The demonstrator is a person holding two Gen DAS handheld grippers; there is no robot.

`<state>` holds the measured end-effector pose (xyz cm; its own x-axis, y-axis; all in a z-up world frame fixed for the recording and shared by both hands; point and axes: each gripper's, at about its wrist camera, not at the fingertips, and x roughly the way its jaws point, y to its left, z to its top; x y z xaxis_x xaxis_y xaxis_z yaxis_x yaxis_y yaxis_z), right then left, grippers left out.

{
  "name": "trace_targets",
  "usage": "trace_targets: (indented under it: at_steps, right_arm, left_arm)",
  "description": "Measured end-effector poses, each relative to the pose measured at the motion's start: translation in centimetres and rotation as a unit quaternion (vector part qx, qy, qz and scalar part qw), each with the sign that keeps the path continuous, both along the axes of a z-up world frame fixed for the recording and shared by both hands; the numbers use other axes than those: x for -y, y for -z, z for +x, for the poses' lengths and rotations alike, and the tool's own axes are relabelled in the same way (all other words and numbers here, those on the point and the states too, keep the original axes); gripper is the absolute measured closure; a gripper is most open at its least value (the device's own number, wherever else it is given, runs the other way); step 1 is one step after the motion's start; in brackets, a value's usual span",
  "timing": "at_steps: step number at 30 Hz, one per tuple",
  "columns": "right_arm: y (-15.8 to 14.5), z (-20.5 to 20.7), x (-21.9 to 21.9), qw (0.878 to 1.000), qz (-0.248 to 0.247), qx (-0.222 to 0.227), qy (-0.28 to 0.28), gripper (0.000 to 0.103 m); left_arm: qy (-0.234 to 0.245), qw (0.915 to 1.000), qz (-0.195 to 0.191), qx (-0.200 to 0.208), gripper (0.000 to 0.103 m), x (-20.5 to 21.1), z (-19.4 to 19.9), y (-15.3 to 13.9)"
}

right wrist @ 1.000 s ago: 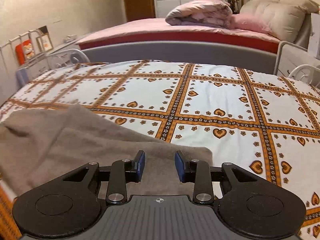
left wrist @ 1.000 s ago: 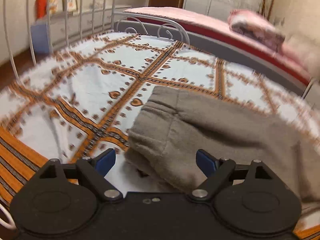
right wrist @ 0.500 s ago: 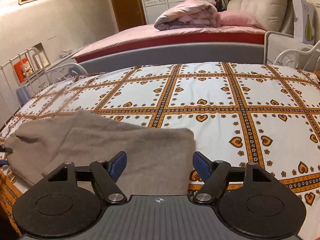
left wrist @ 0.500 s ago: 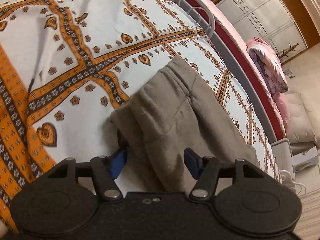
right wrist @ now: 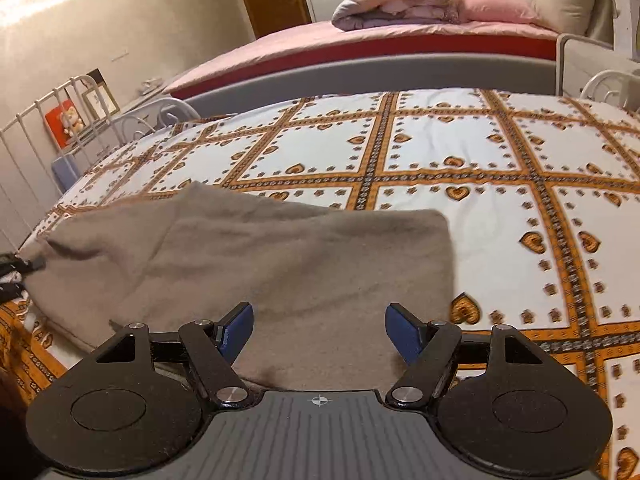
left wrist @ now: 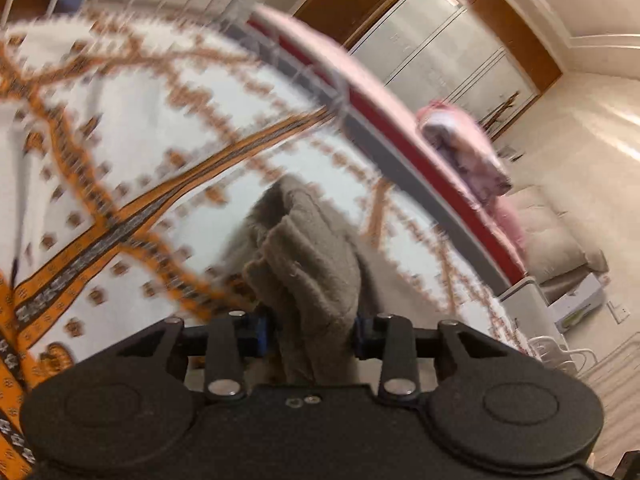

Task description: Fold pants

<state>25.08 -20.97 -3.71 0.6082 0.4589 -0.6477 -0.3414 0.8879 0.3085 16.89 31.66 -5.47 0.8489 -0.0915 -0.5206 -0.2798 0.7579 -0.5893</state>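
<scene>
A pair of grey-brown fleece pants (right wrist: 248,256), already folded into a long flat band, lies on a bed covered by a white bedspread with an orange grid and small brown hearts (right wrist: 460,152). Seen from the right wrist, the long axis of the pants runs across the near edge of the bed, from a squared end (right wrist: 436,232) toward the middle of the bedspread to a narrower end at the bed's left side. At that left end the left tool (left wrist: 308,330) has a bunched, ribbed fold of the pants (left wrist: 308,264) between its blue pads, and its jaws are closing on the cloth, which stands up in ridges out of the grip; this view is blurred. The right tool (right wrist: 319,332) hovers over the pants nearer their squared end, its blue pads spread wide with only flat cloth beneath them and nothing pinched. Beyond the pants, past the far edge of the bedspread, stands a second bed with a grey frame and pink sheet (right wrist: 360,40), carrying a rolled pink quilt (right wrist: 400,0) and a pink pillow (right wrist: 500,10). A white metal bed rail (right wrist: 52,108) rises to the left of the pants, against a beige wall.
</scene>
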Motion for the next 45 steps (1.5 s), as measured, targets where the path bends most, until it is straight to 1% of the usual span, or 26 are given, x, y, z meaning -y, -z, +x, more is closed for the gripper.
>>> trace_targets:
  at_steps: [2, 5, 7, 10, 13, 16, 19, 20, 21, 22, 23, 24, 25, 26, 28, 32, 35, 39, 42, 45]
  right_arm:
    - [-0.5, 0.1, 0.8, 1.0, 0.001, 0.005, 0.009, 0.03]
    - [-1.7, 0.5, 2.9, 0.999, 0.01, 0.014, 0.04, 0.03]
    - [-2.3, 0.9, 4.6, 0.998, 0.021, 0.015, 0.064, 0.03]
    - [-2.9, 1.4, 6.6, 0.996, 0.031, 0.018, 0.087, 0.03]
    - [-2.6, 1.5, 8.7, 0.993, 0.054, 0.01, 0.108, 0.03]
    - [-2.2, 1.3, 10.4, 0.99, 0.069, -0.001, 0.122, 0.03]
    - [-1.9, 0.8, 12.2, 0.987, 0.077, -0.005, 0.142, 0.03]
    - [-1.8, 0.6, 12.8, 0.985, 0.08, -0.01, 0.152, 0.03]
    - [-1.5, 0.5, 13.5, 0.983, 0.084, -0.014, 0.164, 0.03]
    - [-1.3, 0.4, 14.2, 0.98, 0.092, -0.021, 0.177, 0.03]
    - [-1.1, 0.4, 14.7, 0.977, 0.101, -0.028, 0.186, 0.029]
    - [-1.0, 0.3, 15.3, 0.974, 0.109, -0.032, 0.195, 0.029]
    - [-0.9, 0.2, 15.7, 0.972, 0.116, -0.035, 0.204, 0.027]
    - [-0.9, 0.0, 15.9, 0.97, 0.12, -0.038, 0.208, 0.027]
    - [-0.9, 0.0, 15.8, 0.971, 0.12, -0.042, 0.205, 0.027]
    - [-0.8, 0.1, 14.5, 0.974, 0.131, -0.044, 0.181, 0.027]
    - [-0.7, 0.3, 13.0, 0.974, 0.167, -0.054, 0.145, 0.027]
    - [-0.2, 0.8, 10.0, 0.975, 0.183, -0.087, 0.093, 0.027]
    - [0.6, 1.2, 8.0, 0.974, 0.177, -0.117, 0.083, 0.027]
    - [1.3, 1.7, 7.2, 0.968, 0.191, -0.142, 0.084, 0.027]
  left_arm:
    - [0.009, 0.9996, 0.017, 0.02, 0.078, 2.0, 0.3, -1.8]
    - [0.051, 0.9962, 0.05, 0.049, 0.078, 6.9, 1.4, -4.8]
    - [0.092, 0.9912, 0.073, 0.061, 0.078, 10.7, 2.3, -6.1]
    - [0.155, 0.9803, 0.098, 0.074, 0.078, 17.1, 4.0, -7.3]
    - [0.22, 0.9655, 0.11, 0.084, 0.078, 23.7, 6.0, -7.5]
    - [0.292, 0.9454, 0.12, 0.082, 0.078, 30.6, 8.1, -7.1]
    - [0.352, 0.9224, 0.142, 0.071, 0.078, 37.6, 9.2, -5.1]
    - [0.373, 0.9148, 0.142, 0.063, 0.076, 39.8, 9.5, -4.0]
    - [0.384, 0.9105, 0.142, 0.055, 0.073, 41.3, 9.6, -3.2]
    - [0.389, 0.9083, 0.145, 0.051, 0.064, 42.7, 9.5, -2.4]
    - [0.388, 0.9084, 0.147, 0.053, 0.041, 43.5, 9.3, -1.7]
    - [0.387, 0.911, 0.132, 0.055, 0.028, 43.8, 9.2, -1.1]
    - [0.378, 0.9161, 0.124, 0.049, 0.022, 43.8, 9.2, -0.8]
    - [0.373, 0.9192, 0.119, 0.046, 0.029, 43.5, 9.3, -0.6]
    - [0.367, 0.9226, 0.113, 0.041, 0.037, 42.6, 9.6, -0.7]
    - [0.338, 0.9321, 0.124, 0.039, 0.037, 39.6, 10.2, -3.0]
    - [0.318, 0.9347, 0.157, 0.029, 0.036, 37.0, 10.6, -4.4]
    - [0.291, 0.9371, 0.192, 0.005, 0.035, 33.1, 10.2, -5.3]
    - [0.264, 0.9464, 0.185, -0.009, 0.035, 29.7, 9.5, -5.1]
    - [0.232, 0.9577, 0.169, -0.023, 0.034, 27.2, 9.1, -4.9]
